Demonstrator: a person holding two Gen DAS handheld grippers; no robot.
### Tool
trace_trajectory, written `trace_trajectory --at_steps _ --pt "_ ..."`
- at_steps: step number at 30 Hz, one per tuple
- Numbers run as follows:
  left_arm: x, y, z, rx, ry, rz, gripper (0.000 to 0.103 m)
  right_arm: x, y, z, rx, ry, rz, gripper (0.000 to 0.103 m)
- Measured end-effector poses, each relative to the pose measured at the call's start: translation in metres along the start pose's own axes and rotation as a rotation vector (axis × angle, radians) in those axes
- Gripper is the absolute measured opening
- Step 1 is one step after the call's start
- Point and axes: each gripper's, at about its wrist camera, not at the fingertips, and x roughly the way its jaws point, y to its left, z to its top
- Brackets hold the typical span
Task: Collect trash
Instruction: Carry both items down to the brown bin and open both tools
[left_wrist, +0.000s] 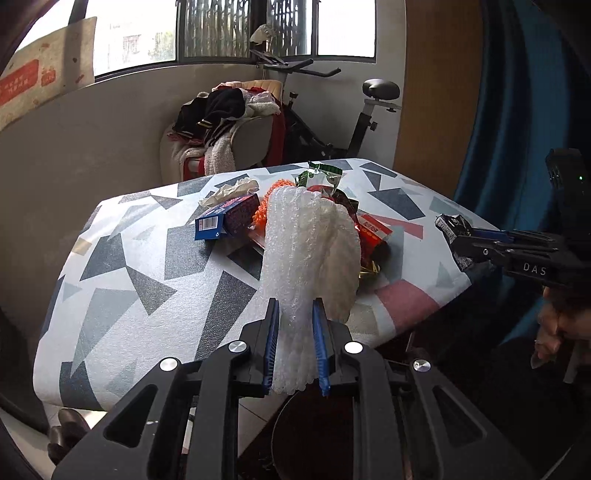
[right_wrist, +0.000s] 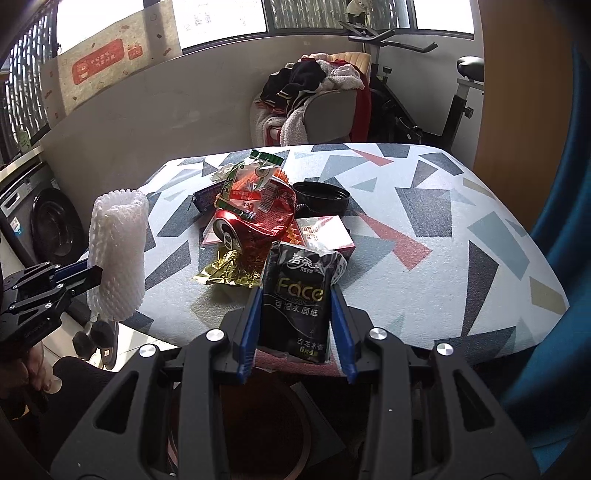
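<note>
I see the table with the grey, blue and pink geometric cloth (right_wrist: 424, 229) carrying a trash heap at its middle. My left gripper (left_wrist: 295, 325) is clamped on a white foam mesh sleeve (left_wrist: 310, 254) at the near edge. My right gripper (right_wrist: 295, 314) pinches a black tissue pack (right_wrist: 301, 291), near the crushed red can (right_wrist: 236, 227).

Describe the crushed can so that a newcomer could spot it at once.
Start at the table with the geometric-patterned cover and find the trash pile at its middle. The crushed red can lies on the pile's left side under a torn wrapper; only it shows a silver top with a pull-tab.
</note>
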Motion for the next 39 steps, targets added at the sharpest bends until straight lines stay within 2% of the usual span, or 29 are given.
trace_trajectory --at_steps 7,11,12,14,15,16,25,29,33,39 --pt "-0.002 -0.023 -0.046 0.019 0.070 -0.060 0.018 -0.007 0.012 -0.024 -0.015 0.007 0.014 0.038" --pt "0.004 -0.030 -0.060 0.032 0.105 -0.095 0.020 -0.005 0.015 -0.034 -0.016 0.022 0.023 0.038" --pt "0.007 -0.031 -0.062 0.033 0.115 -0.106 0.024 -0.005 0.015 -0.035 -0.016 0.025 0.025 0.038" --pt "0.009 -0.032 -0.065 0.029 0.121 -0.123 0.043 -0.003 0.017 -0.040 -0.013 0.030 0.033 0.038" --pt "0.007 -0.031 -0.065 0.025 0.108 -0.123 0.060 -0.002 0.018 -0.042 -0.012 0.034 0.036 0.038" --pt "0.005 -0.030 -0.065 0.021 0.093 -0.120 0.066 0.000 0.019 -0.045 -0.011 0.039 0.040 0.038" --pt "-0.014 0.004 -0.059 -0.022 0.003 0.005 0.091 0.035 0.039 -0.088 -0.026 0.166 0.110 0.039" --pt "-0.023 0.022 -0.063 -0.054 -0.030 0.054 0.093 0.055 0.044 -0.107 -0.055 0.249 0.104 0.039" --pt "-0.024 0.033 -0.073 -0.102 -0.044 0.072 0.095 0.064 0.047 -0.111 -0.056 0.275 0.113 0.039" --pt "-0.014 0.033 -0.081 -0.110 -0.008 0.097 0.096 0.074 0.054 -0.119 -0.087 0.320 0.111 0.040"
